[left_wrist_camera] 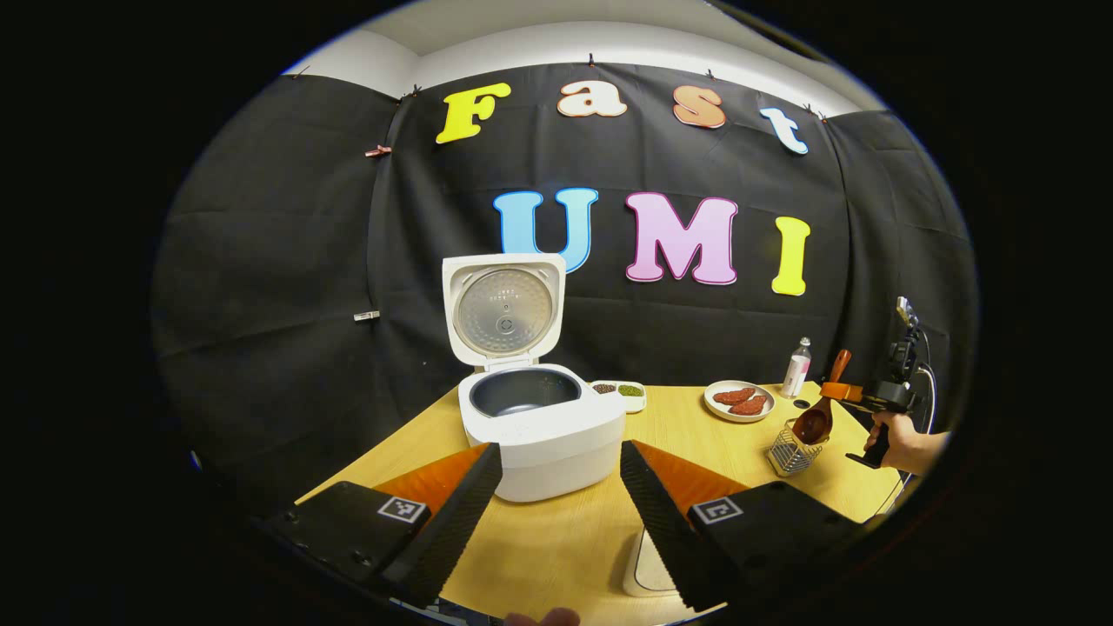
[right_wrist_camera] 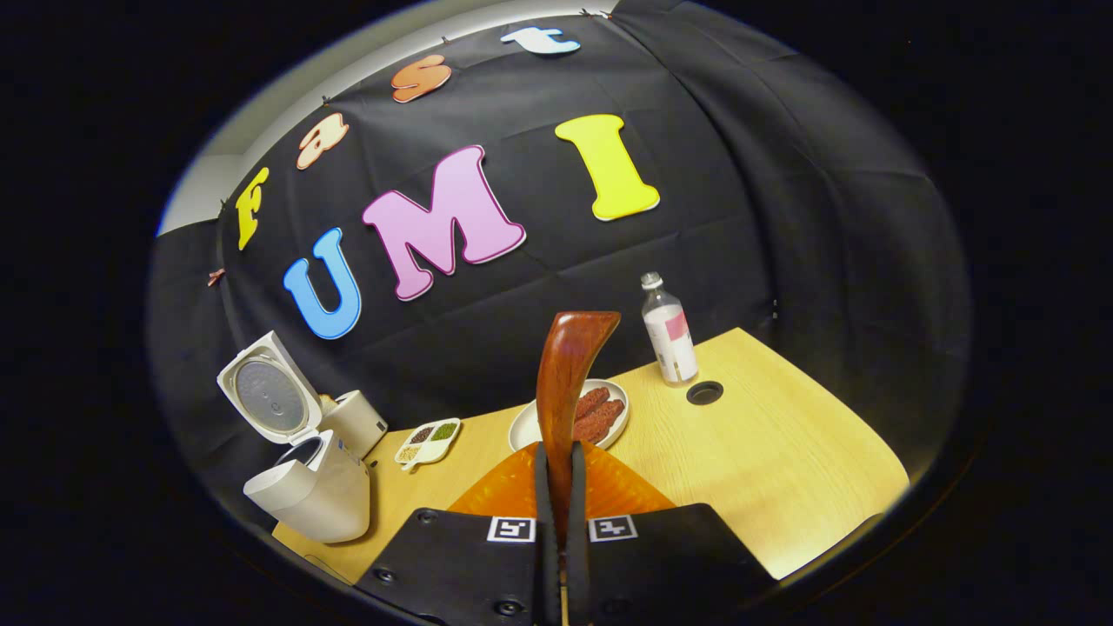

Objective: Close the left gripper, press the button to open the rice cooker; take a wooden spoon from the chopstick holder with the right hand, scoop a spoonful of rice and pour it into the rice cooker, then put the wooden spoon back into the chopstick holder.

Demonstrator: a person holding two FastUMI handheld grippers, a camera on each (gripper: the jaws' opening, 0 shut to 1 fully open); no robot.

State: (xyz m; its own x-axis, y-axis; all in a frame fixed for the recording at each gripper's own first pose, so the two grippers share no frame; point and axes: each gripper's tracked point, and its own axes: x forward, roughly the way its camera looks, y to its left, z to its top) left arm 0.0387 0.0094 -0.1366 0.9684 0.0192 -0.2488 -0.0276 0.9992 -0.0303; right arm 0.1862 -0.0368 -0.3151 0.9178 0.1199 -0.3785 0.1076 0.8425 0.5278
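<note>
The white rice cooker (left_wrist_camera: pixel 543 435) stands open on the wooden table (left_wrist_camera: pixel 556 539), its lid (left_wrist_camera: pixel 504 309) upright and the dark inner pot bare. My left gripper (left_wrist_camera: pixel 556 500) hovers open in front of it, holding nothing. At the far right, a hand (left_wrist_camera: pixel 904 443) holds my right gripper (left_wrist_camera: pixel 839 391), shut on the wooden spoon (left_wrist_camera: pixel 817 422). The spoon's bowl hangs just over the wire chopstick holder (left_wrist_camera: pixel 789 454). In the right gripper view my right gripper (right_wrist_camera: pixel 561 496) clamps the spoon's handle (right_wrist_camera: pixel 565 374), which rises upright. The open rice cooker (right_wrist_camera: pixel 313 487) sits lower left.
A plate (left_wrist_camera: pixel 739 410) with reddish pieces, a small bottle (left_wrist_camera: pixel 796 367) and a divided dish of grains (left_wrist_camera: pixel 619 391) stand behind. A white container (left_wrist_camera: pixel 648 569) lies partly hidden under my left fingers. The table has a round hole (right_wrist_camera: pixel 704 393) near the bottle (right_wrist_camera: pixel 669 330).
</note>
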